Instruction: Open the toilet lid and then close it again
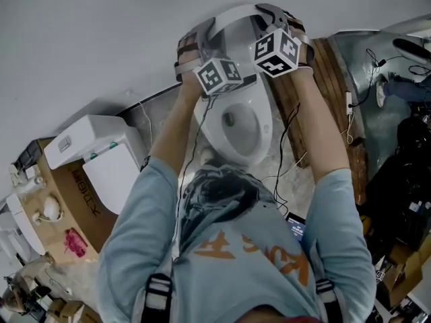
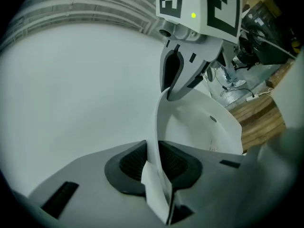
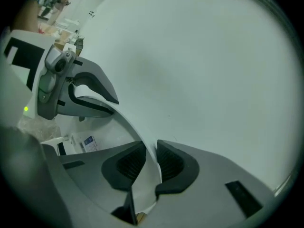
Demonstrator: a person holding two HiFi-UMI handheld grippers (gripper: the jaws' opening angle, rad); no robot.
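Left claw (image 2: 155, 163) nearly closed, clamped on lid (image 1: 232, 17) rim. Right claw (image 3: 150, 163) same (other side of rim). Lid raised above toilet bowl (image 1: 244, 125), near wall (image 1: 101, 32).

Mottled floor (image 1: 156, 123), toilet (image 1: 242, 130), wooden boards (image 1: 339, 93), cardboard box (image 1: 71, 197), loose cables (image 1: 294, 161)

Glossy smooth toilet lid (image 2: 190, 122) (looks plastic), matt wooden planks (image 2: 263, 120)

White toilet lid (image 1: 236, 13), grey wall (image 1: 101, 32)
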